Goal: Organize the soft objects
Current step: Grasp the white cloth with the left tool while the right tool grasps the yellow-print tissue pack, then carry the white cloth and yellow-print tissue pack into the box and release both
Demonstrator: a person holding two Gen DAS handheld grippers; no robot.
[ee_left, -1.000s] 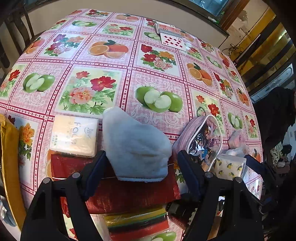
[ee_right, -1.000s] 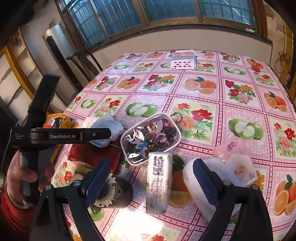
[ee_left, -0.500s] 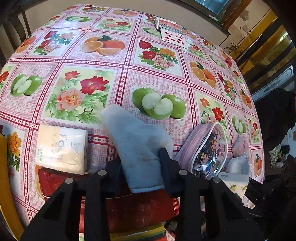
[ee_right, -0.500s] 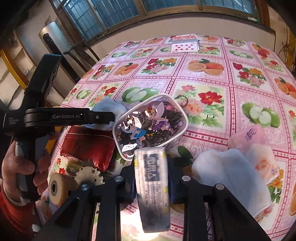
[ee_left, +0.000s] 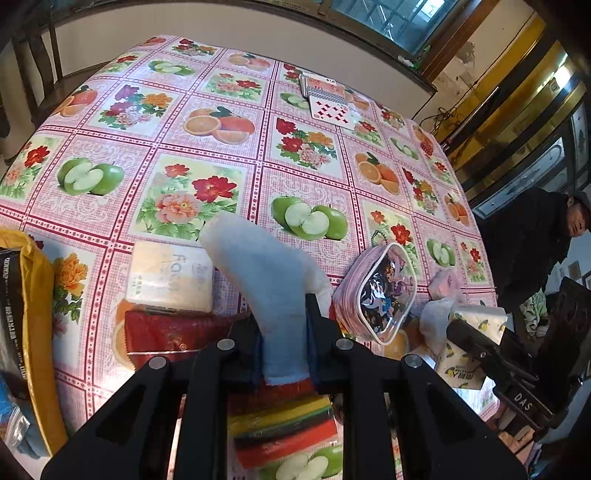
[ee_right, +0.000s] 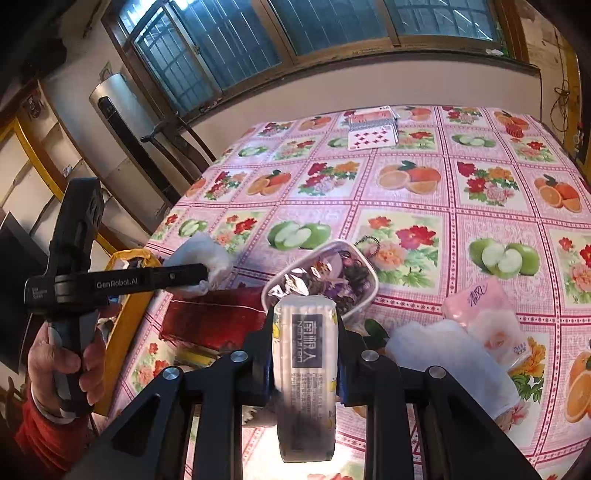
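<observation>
Both jaws are clamped already: left gripper (ee_left: 282,339) pinches the grey cloth (ee_left: 266,280) pointing away, right gripper (ee_right: 304,354) squeezes the tissue pack (ee_right: 306,365) lengthwise between its fingers.

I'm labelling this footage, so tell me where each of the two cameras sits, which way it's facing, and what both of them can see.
Left wrist: on the left gripper, looking across the table; its fingers clamp a grey cloth.
Right wrist: on the right gripper, facing the windows; it clamps a tissue pack; a hand and red sleeve show.
Shared: cartoon pouch, playing cards, red packet, the cloth.
</observation>
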